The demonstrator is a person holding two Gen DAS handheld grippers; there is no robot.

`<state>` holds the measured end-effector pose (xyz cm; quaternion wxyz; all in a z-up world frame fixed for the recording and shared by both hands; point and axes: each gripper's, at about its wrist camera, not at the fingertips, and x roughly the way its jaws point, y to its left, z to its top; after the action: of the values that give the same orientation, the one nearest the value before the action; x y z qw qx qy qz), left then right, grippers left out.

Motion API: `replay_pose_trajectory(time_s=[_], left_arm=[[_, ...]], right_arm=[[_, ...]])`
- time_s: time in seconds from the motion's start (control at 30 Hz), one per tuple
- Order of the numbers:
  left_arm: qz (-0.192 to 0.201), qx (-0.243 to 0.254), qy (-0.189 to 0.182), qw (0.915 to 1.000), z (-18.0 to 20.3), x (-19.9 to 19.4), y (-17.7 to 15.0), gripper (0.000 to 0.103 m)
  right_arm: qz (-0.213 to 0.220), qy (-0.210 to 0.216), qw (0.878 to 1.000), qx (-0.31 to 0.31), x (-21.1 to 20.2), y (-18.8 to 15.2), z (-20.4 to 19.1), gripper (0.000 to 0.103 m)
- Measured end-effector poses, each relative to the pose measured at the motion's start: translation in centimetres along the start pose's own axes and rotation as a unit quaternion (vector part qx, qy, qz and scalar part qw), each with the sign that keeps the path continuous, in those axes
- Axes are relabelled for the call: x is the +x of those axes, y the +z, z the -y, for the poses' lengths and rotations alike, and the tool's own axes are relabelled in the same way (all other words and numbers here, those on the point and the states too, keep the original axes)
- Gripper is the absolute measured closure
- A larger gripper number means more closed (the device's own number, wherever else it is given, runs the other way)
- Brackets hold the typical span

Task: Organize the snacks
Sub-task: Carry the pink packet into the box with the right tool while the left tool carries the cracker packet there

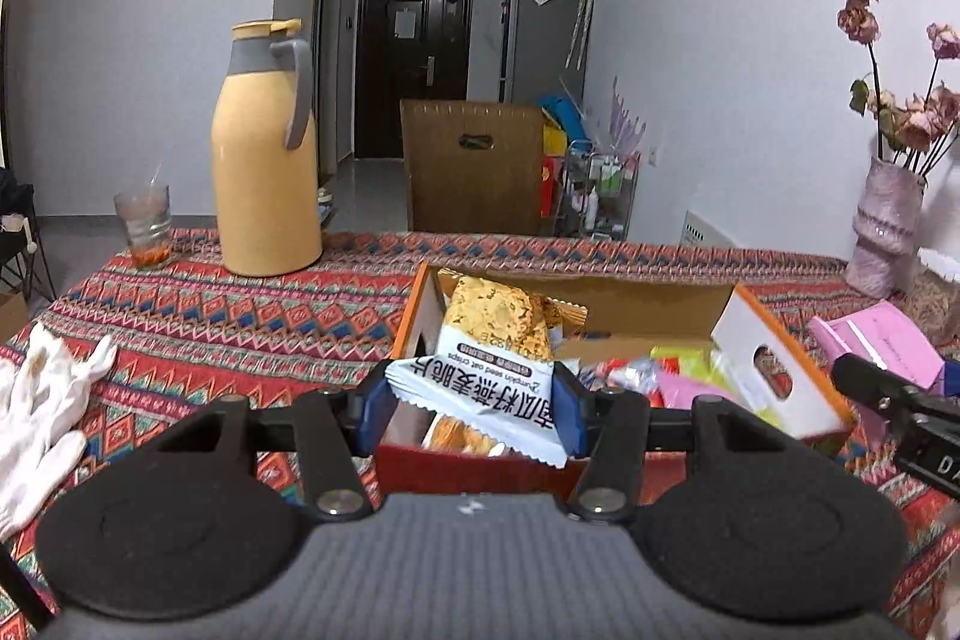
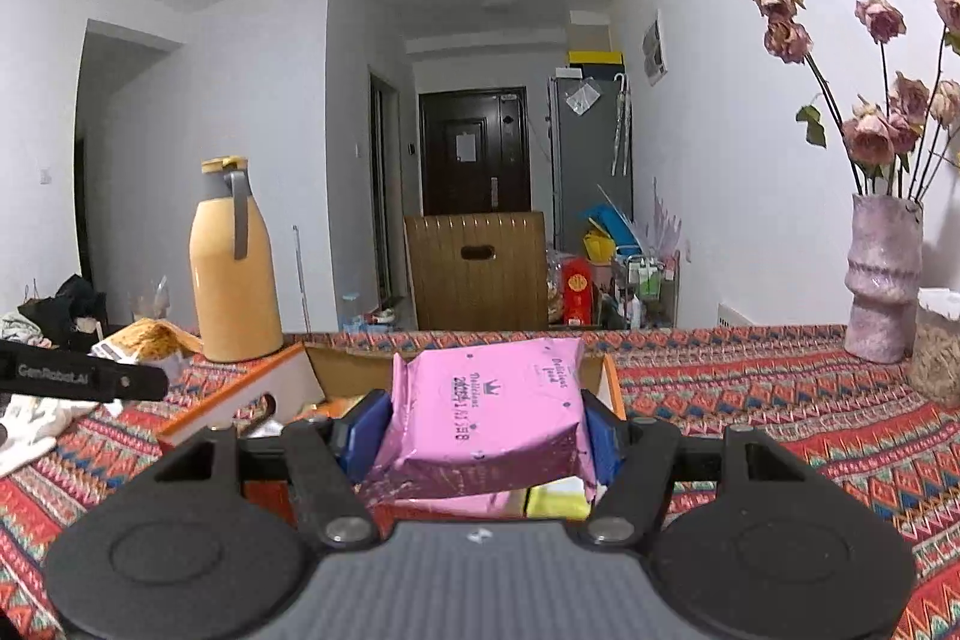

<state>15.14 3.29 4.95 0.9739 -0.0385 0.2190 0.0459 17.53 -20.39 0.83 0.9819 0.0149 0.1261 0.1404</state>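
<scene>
Left tool [image 1: 471,403]: its 2 blue pads are clamped on a white and yellow pumpkin seed oat crisps packet [image 1: 480,370], gripping its white lower half from both sides.
Oat crisps packet: held above the near left end of the open cardboard box [image 1: 780,370], clear of the snacks inside.
Right tool [image 2: 483,430]: its blue pads pinch a pink snack packet [image 2: 489,412] by its 2 side edges.
Pink packet: lifted over the box, with more pink and yellow packets in the box below it.
Box: sits on the patterned red tabletop [image 1: 210,316], flaps open, orange trim on the rim.
Left of the box: a yellow thermos jug [image 1: 264,154], a glass [image 1: 144,226] beside it, white gloves [image 1: 42,400] near the edge.
Right of the box: a pink vase [image 2: 882,274] with dried roses.
</scene>
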Motion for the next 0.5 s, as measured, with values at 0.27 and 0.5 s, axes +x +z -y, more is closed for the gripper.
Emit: replay_pose_trajectory(time_s=[0.27,0.5], left_arm=[[0.011,-0.019,0.003,0.9997,1.1,2.1,2.3,0.049],[0.029,-0.049,0.018,0.9982,1.1,4.3,3.3,0.049]], right_arm=[[0.005,-0.005,1.000,0.006,3.0,2.1,-0.2,0.038],[0.010,-0.011,0.999,0.032,5.7,2.2,0.3,0.038]])
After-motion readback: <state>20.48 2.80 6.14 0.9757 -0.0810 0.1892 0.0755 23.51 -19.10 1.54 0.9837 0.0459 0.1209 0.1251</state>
